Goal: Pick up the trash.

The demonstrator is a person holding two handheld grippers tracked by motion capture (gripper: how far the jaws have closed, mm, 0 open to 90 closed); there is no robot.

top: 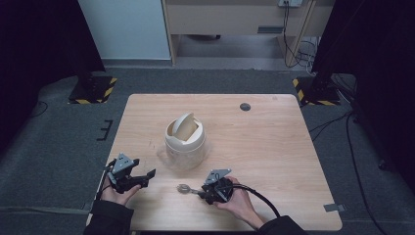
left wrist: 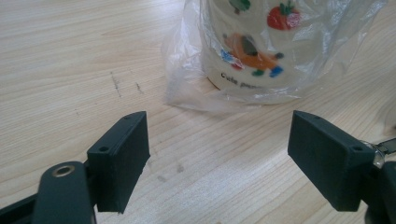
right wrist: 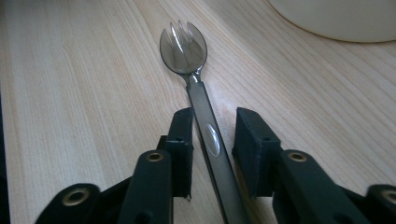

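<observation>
A cream bin with a swing lid stands mid-table inside a clear plastic bag; the left gripper view shows cartoon prints on the bin. A smoky clear spork lies flat on the table front of the bin, its head pointing away from my right gripper. The right gripper has its jaws on either side of the spork's handle, with a narrow gap on one side. My left gripper rests at the front left, open wide and holding nothing, facing the bin.
The wooden table has a grey round cap at its back right. A cable trails from the right gripper over the front edge. Black stands with hazard-striped feet sit on the floor behind.
</observation>
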